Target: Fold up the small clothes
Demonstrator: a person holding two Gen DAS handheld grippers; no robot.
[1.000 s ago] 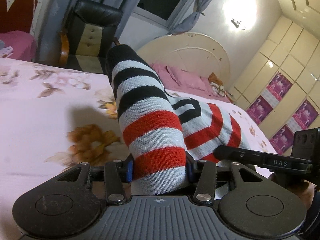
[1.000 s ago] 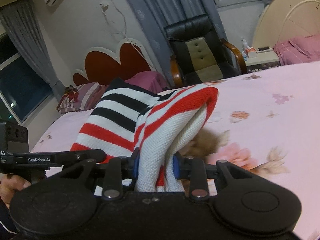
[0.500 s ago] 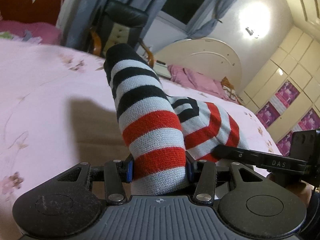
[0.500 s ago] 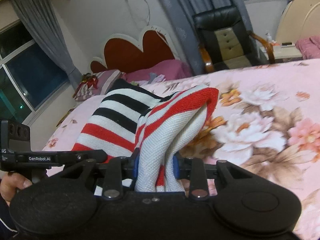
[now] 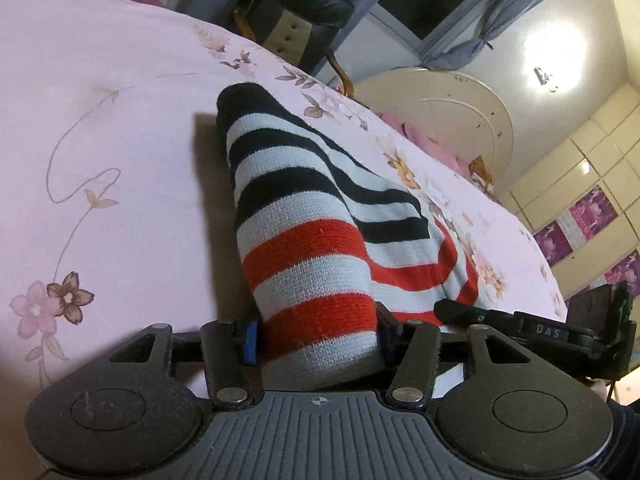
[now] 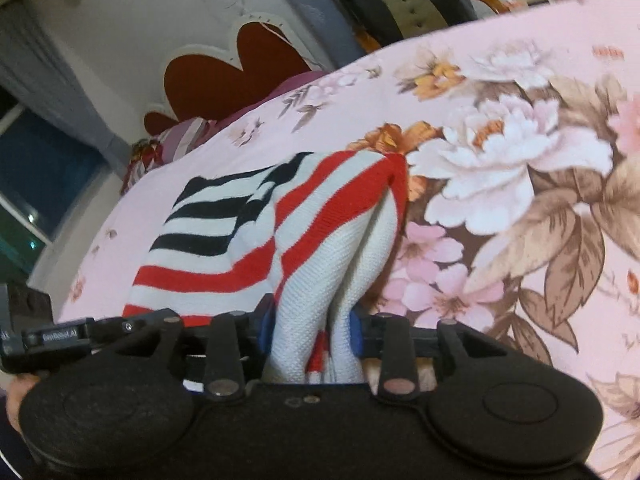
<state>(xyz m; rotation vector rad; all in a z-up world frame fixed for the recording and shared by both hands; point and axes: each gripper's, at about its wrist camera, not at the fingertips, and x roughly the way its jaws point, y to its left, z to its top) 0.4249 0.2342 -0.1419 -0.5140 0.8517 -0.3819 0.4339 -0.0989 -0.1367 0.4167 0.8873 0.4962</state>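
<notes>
Both tools still clamp the striped sweater (image 5: 304, 216), now lower over the bedspread (image 5: 100, 120)

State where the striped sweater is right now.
The striped sweater is pinched between both grippers, the left gripper and the right gripper, over the pink floral bedspread.

Sweater (image 5: 304, 248) end pinched in left claw (image 5: 316, 334) hidden behind claw body; same at right claw (image 6: 312, 330). Bed (image 6: 520, 184) under sweater covered. Chair (image 5: 296, 12) cut by top edge. Right-wrist view blurred; wardrobe posters (image 5: 588, 212) too small to read.
</notes>
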